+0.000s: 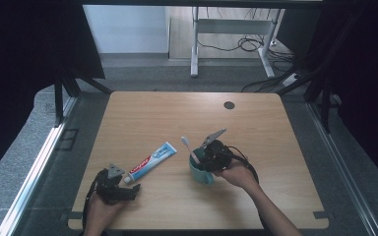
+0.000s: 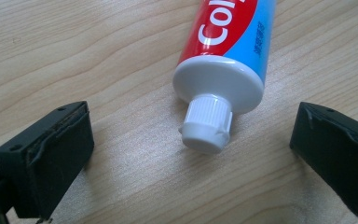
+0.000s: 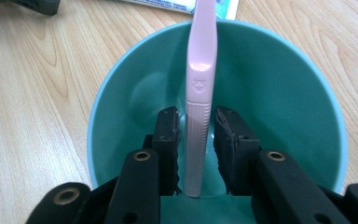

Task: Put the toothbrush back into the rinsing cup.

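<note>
I have the right gripper point(image 3: 196, 133) dipped inside the teal cup point(image 3: 279, 88), its jaws standing on either side of the pink toothbrush point(image 3: 199, 84). In the right gripper view the handle stands with its foot on the cup's floor and its upper part leaning over the far rim. There is a sliver of daylight on the right of the handle, while the left pad looks close to touching it or just touching; I read this as a slack hold, jaws parted a little and not pinching. That suits a drop-off: the brush rests on the cup, so it should stay leaning there without my grip.

In the high view the cup point(image 1: 200, 173) sits near the middle of the table point(image 1: 256, 123), toward my side, with the brush head point(image 1: 184, 141) poking up to the far left.

My left gripper point(image 2: 193, 154) rests on the table at the near left, jaws spread wide with the white cap point(image 2: 206, 125) of the toothpaste tube point(image 2: 228, 37) lying between them, untouched by either pad. The tube lies flat, angled from near left to far right, its far end close to the cup. I judge this hand is lined up to close on the cap end next.
</note>
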### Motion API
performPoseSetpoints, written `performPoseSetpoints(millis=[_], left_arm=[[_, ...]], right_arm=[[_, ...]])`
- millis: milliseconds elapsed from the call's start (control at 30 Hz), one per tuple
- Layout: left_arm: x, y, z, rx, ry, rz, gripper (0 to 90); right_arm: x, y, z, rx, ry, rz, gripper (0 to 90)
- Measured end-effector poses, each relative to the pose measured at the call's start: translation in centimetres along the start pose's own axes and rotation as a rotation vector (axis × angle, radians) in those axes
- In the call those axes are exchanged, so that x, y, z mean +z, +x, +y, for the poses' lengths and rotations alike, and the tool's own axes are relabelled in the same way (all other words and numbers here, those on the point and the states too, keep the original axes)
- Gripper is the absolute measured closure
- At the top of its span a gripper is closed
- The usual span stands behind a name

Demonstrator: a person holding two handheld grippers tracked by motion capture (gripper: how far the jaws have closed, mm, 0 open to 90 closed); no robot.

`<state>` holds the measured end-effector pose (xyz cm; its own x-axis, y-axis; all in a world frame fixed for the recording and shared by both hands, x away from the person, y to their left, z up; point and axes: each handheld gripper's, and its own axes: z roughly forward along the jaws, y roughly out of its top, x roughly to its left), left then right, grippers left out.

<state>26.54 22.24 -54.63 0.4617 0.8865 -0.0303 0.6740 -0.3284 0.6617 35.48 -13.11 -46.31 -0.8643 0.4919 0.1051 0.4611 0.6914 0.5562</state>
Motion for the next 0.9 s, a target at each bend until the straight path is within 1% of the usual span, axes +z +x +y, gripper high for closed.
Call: performPoseSetpoints(millis=[133,233,500,667,767,900], left_arm=[[0.0,0.0,0.0,0.000,0.000,0.000,0.0],[0.0,0.0,0.0,0.000,0.000,0.000,0.0],[0.0,0.0,0.0,-0.001,0.000,0.000,0.0],[0.0,0.0,0.0,-0.001,-0.003,0.001,0.0],[0.0,0.0,0.0,-0.001,-0.003,0.000,0.0],[0.0,0.0,0.0,-0.001,-0.003,0.000,0.0]], right_arm=[[-0.5,0.0,0.1,0.000,-0.013,-0.003,65.8],[-0.8,0.1,0.2,-0.003,-0.021,-0.007,62.5],[-1.5,0.3,0.6,-0.013,-0.039,-0.019,50.9],[-1.7,0.4,0.7,-0.020,-0.042,-0.016,45.3],[-2.0,0.4,0.8,-0.028,-0.054,-0.013,40.9],[-2.3,0.4,0.9,-0.024,-0.064,-0.016,35.3]])
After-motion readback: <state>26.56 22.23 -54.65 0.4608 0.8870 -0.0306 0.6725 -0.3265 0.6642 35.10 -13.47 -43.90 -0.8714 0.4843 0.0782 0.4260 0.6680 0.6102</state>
